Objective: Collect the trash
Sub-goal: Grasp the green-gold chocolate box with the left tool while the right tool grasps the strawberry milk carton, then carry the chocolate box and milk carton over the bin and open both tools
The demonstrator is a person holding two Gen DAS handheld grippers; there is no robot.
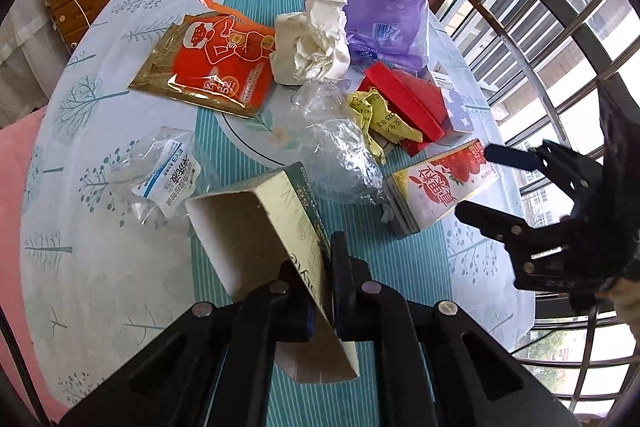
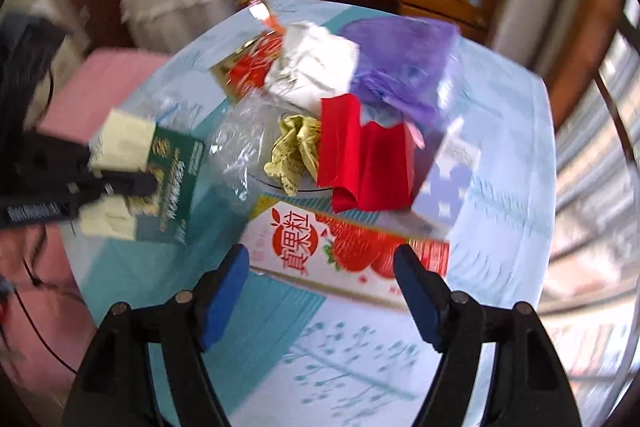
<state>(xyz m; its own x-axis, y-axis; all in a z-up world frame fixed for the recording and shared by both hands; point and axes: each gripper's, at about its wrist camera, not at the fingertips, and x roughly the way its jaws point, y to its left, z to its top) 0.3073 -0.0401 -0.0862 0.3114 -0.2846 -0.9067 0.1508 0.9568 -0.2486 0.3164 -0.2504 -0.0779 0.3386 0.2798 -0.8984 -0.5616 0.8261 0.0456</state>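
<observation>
Your round table, covered in a pale cloth with tree prints and a teal striped runner, holds all the trash. Take the strawberry drink carton as your landmark: it lies on its side near the table's window edge. Beyond it sits the purple plastic pack, with crumpled white paper beside that and the orange-and-gold foil pouch further left. Between the carton and the purple pack lie the red folded box and a crumpled yellow paper. Clear crinkled plastic lies just left of the carton.

Your left gripper is clamped tight on one wall of an open green cardboard box, lifted left of the carton. Your right gripper stands wide with nothing between its blue pads, just over the carton.
</observation>
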